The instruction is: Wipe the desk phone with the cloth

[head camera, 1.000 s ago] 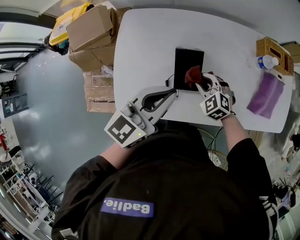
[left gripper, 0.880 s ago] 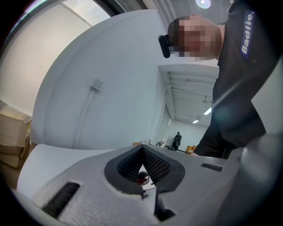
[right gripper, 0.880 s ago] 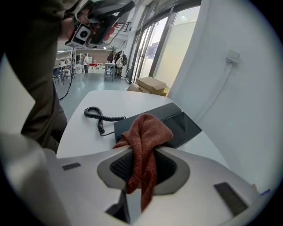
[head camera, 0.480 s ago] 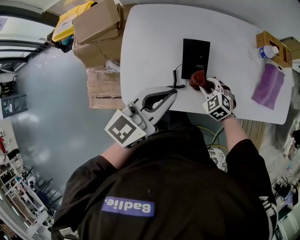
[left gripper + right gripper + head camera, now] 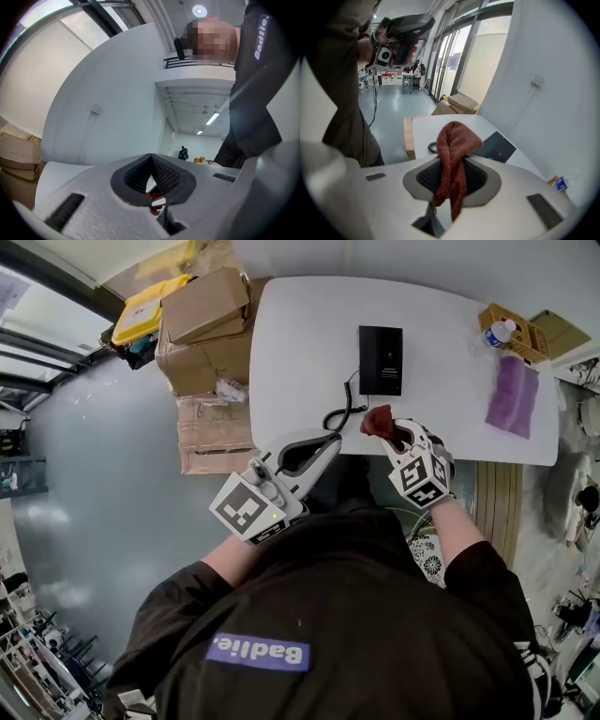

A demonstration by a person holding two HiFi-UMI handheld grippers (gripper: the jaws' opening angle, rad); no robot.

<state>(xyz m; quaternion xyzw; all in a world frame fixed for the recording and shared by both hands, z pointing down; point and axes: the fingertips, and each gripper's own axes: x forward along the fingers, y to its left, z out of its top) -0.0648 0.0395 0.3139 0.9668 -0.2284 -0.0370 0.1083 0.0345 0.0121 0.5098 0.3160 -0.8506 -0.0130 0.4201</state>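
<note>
The black desk phone (image 5: pixel 380 360) lies flat on the white table (image 5: pixel 441 306), its coiled cord (image 5: pixel 339 413) trailing toward the near edge. My right gripper (image 5: pixel 386 426) is shut on a rust-red cloth (image 5: pixel 377 418) and sits just short of the phone's near end, over the table's front edge. In the right gripper view the cloth (image 5: pixel 457 140) sticks up from between the pads of the right gripper (image 5: pixel 452 166), with the phone (image 5: pixel 497 147) beyond it. My left gripper (image 5: pixel 330 439) hovers at the front edge, left of the cord. Its jaws are shut on nothing (image 5: pixel 152 164).
Cardboard boxes (image 5: pixel 202 306) and a yellow case (image 5: pixel 150 307) are stacked left of the table. A purple cloth (image 5: pixel 513 395) lies at the table's right end, next to a wicker basket (image 5: pixel 517 334) holding a bottle (image 5: pixel 497 332).
The right gripper has drawn the cloth back off the phone's near end to the table's front edge. The head view has pulled away. The left gripper has hardly moved.
</note>
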